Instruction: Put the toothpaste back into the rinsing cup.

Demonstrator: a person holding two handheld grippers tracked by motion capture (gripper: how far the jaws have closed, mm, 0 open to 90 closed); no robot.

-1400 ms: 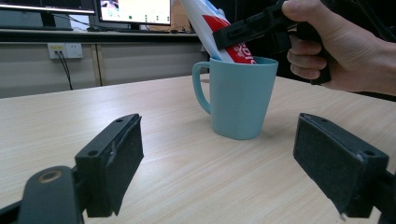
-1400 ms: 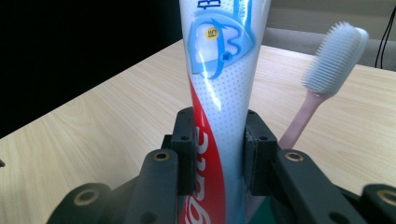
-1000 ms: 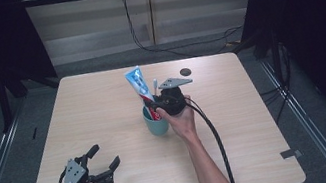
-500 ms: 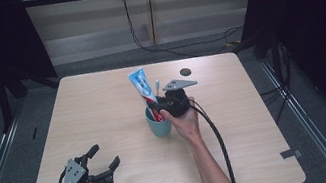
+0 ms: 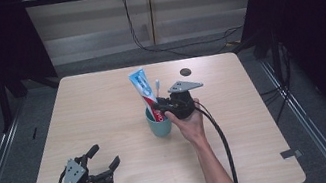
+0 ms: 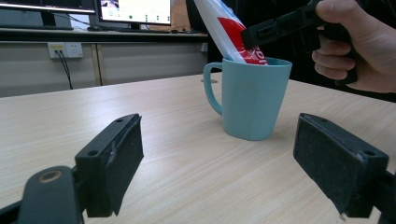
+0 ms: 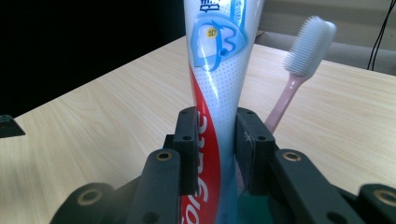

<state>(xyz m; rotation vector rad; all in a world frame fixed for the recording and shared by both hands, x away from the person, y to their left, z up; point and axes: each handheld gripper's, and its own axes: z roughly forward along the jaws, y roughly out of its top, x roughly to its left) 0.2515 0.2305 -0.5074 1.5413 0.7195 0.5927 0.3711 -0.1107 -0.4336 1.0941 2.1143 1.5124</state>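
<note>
The toothpaste tube (image 5: 143,89) is soft plastic, white with blue pictures up top and a red stripe lower down. It stands tilted toward 11 o'clock inside the smooth teal mug (image 5: 159,125) in the middle of the pale wooden table (image 5: 103,107). A pink toothbrush (image 7: 299,70) with white bristles stands beside it. The right gripper (image 5: 161,106) pinches the tube. At 7 o'clock, the left gripper (image 5: 104,157) rests with jaws spread wide.
</note>
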